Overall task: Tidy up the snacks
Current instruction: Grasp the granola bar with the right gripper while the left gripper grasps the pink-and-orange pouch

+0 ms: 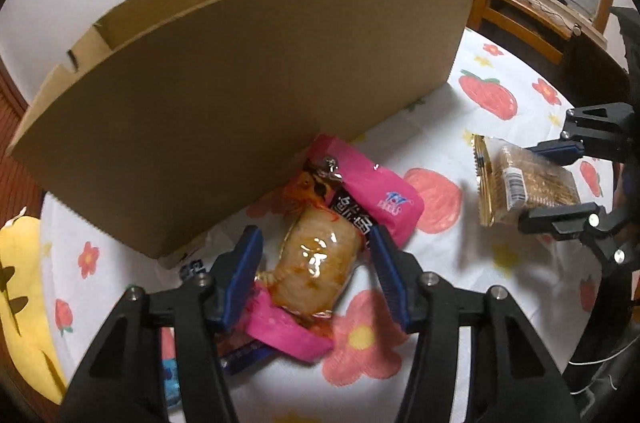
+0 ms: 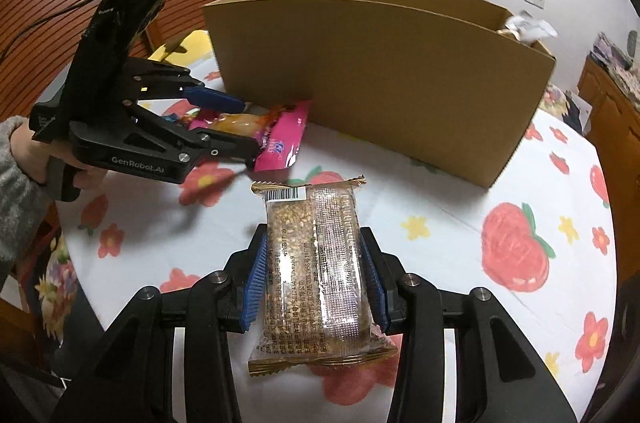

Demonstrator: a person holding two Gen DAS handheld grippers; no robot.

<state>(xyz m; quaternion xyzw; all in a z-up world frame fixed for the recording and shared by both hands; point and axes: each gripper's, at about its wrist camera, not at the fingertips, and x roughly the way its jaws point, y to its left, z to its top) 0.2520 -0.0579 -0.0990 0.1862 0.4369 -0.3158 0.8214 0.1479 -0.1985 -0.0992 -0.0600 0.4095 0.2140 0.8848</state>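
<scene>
A round table under a white cloth [image 2: 440,223] printed with red fruit and flowers carries a tall open cardboard box [image 2: 380,83] at its far side; loose snacks lie on the near side of the box.

The right gripper [image 2: 316,275] pinches a clear-wrapped grain bar [image 2: 316,263] across its width, both blue pads pressed against the wrapper; the bar appears lifted just clear of the cloth, near the box's front wall.

To the left, a person's hand in a grey sleeve [image 2: 20,159] holds the left gripper [image 1: 316,259] over a small heap beside the box's near left corner; its fingers [image 1: 244,263] stand spread either side of an orange see-through packet [image 1: 316,263] lying on a pink packet [image 1: 368,191], the pads not visibly pressing.

The step looks like picking up, one snack per hand; next, the left fingers would need to close on the orange packet alone, and the bar must rise over the box's rim before release.
</scene>
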